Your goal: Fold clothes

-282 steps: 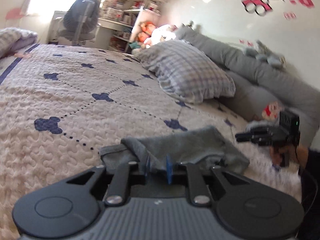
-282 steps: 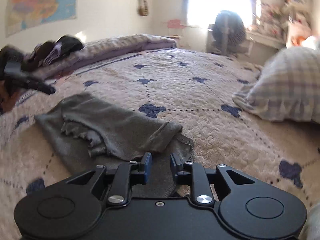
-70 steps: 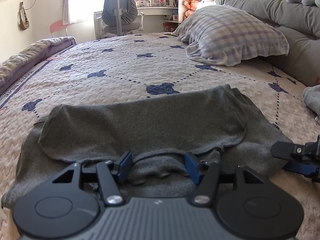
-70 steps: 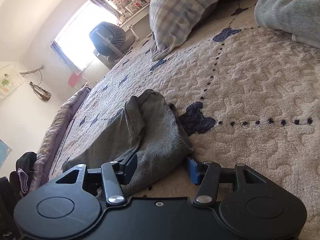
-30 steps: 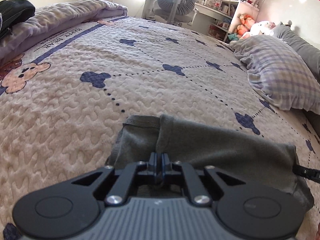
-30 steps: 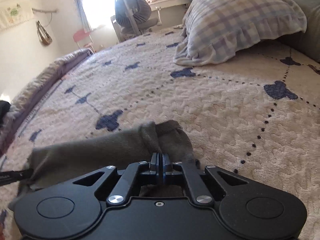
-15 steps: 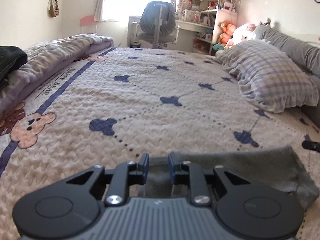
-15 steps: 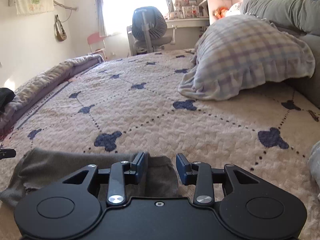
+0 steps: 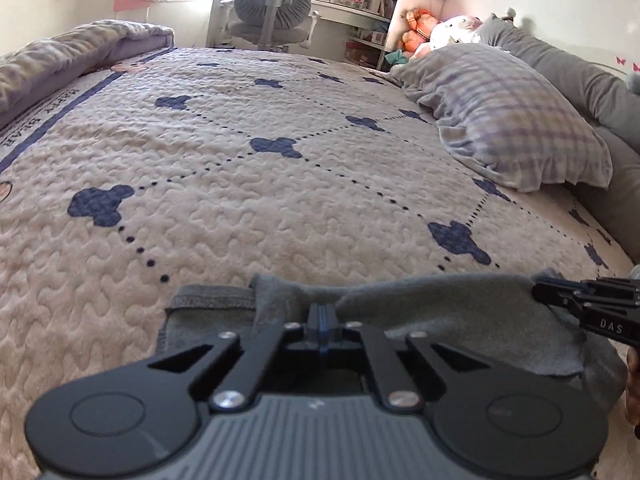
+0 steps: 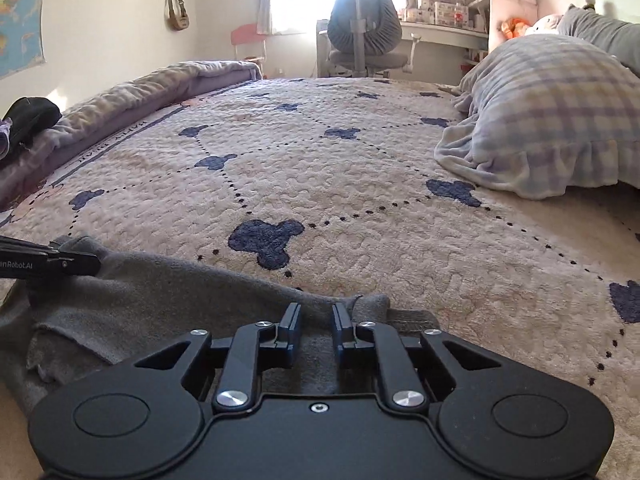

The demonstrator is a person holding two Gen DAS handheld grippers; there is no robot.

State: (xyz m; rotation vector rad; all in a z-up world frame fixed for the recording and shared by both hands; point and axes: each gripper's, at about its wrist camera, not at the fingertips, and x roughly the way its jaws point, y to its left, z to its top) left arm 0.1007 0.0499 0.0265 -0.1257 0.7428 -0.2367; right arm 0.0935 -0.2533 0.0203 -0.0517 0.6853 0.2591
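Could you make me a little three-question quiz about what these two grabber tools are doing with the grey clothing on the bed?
1. True or false: the left gripper has its fingers pressed together on a raised pinch of the grey garment.
2. The right gripper is: A) open, with the cloth between its fingers; B) shut on the checked pillow; C) out of sight.
3. Fill in: the garment lies on the cream ____ with dark blue motifs.

Key: 1 true; 2 A; 3 bedspread.
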